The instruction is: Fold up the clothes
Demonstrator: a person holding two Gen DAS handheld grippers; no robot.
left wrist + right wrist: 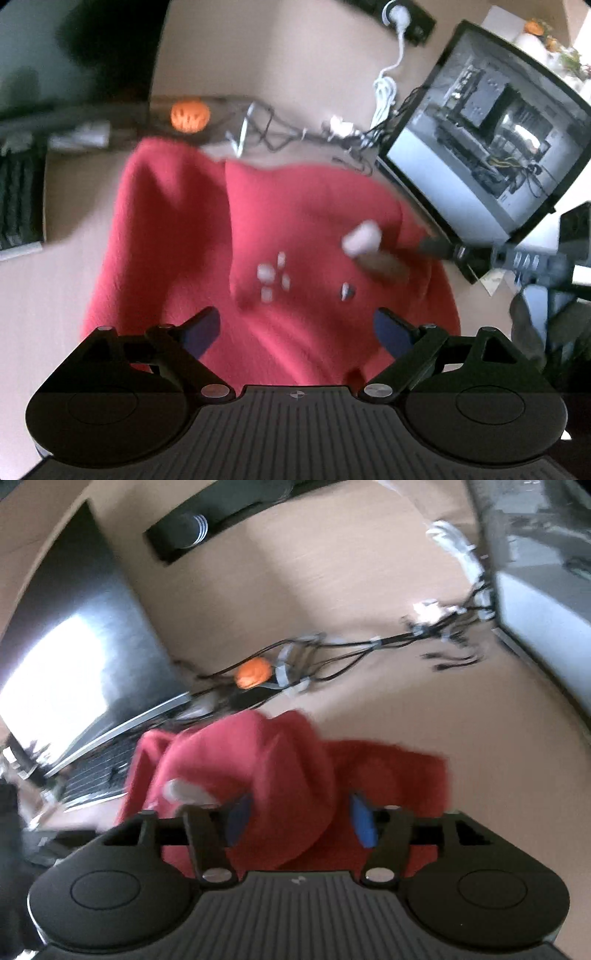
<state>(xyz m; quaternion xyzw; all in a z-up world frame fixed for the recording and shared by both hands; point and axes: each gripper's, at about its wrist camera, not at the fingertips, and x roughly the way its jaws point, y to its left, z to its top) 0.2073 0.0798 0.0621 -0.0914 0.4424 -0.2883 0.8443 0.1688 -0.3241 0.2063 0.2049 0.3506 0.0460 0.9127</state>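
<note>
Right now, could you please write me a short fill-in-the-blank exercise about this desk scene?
1. The garment lying on the desk is ____ in colour.
2. The jaws of the left tongs stand ____, with nothing clamped between them.
3. The small round pumpkin behind the garment is ____ in colour.
4. The white plug sits in a ____ power strip.

Missing words: red; open; orange; black

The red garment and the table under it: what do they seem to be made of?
The red garment looks like a soft, matte knit or fleece: fuzzy surface, rounded folds, no shine. The table looks like pale wood or laminate with a smooth finish: faint straight grain lines; which one, the blur hides.
</note>
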